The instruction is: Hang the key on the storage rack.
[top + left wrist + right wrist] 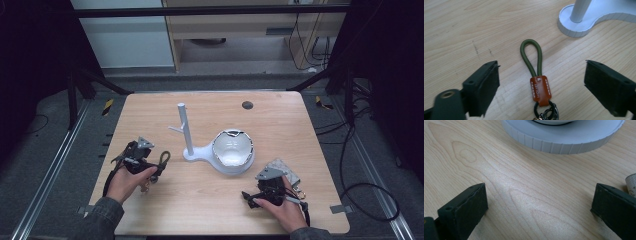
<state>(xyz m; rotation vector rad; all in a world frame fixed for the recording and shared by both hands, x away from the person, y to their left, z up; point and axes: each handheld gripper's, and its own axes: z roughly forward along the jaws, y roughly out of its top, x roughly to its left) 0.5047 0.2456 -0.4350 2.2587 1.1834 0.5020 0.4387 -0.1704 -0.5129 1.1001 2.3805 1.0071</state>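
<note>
The right gripper (250,196), jaws wide and empty, rests at five o'clock on the worktop (280,120), while the left gripper (541,82) gapes around the green keychain (536,80) at eight.

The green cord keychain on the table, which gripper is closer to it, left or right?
Left. The left gripper sits right over the green cord keychain, open jaws on either side of it, not touching. The right gripper is far across the table, beyond the white stand.
</note>
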